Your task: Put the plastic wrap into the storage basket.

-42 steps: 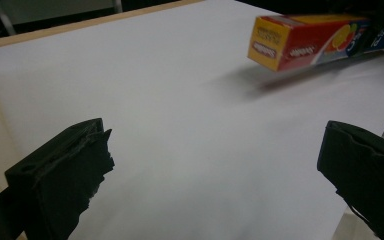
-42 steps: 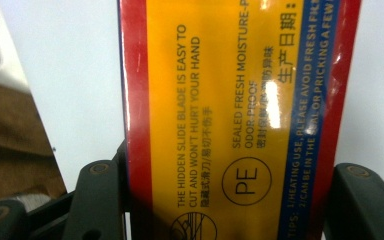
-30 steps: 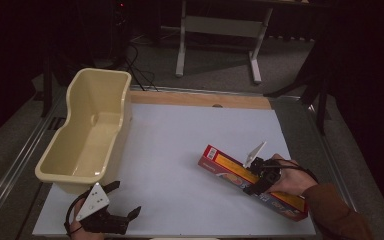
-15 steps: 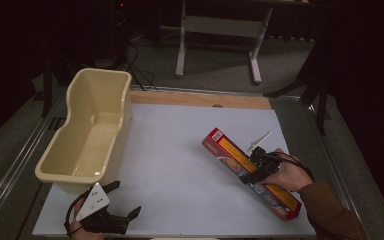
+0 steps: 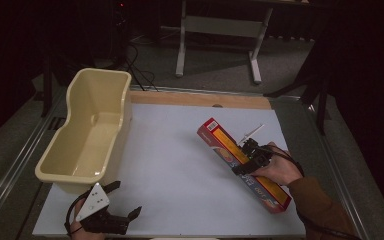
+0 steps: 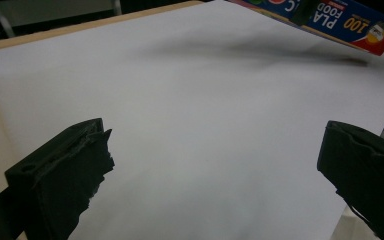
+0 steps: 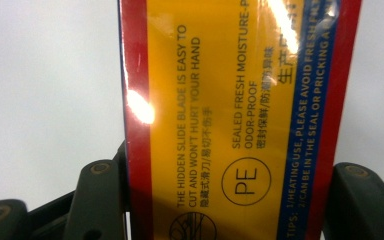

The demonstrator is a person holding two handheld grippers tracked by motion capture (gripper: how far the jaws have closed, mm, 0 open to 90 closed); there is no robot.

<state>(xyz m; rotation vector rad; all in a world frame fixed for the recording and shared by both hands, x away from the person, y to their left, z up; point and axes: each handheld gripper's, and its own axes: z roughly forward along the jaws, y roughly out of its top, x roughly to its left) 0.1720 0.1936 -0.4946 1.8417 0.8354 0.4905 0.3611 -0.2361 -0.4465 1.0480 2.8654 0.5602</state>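
Glossy cardboard, the plastic-wrap box [image 5: 242,163] we are clamping mid-length in the right gripper [image 5: 250,157] is feeling light, stiff, slippery.

Tub [image 5: 87,135] on table [image 5: 180,165] left; wrap box [image 5: 242,162] right, w/ right claw [image 5: 247,159].

Dim room, lit table [image 5: 180,150], glare on box [image 7: 140,107]

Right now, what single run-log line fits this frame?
right gripper: shut on long red-and-yellow food-wrap box, lifted | left gripper: open, idle | cream plastic tub: empty
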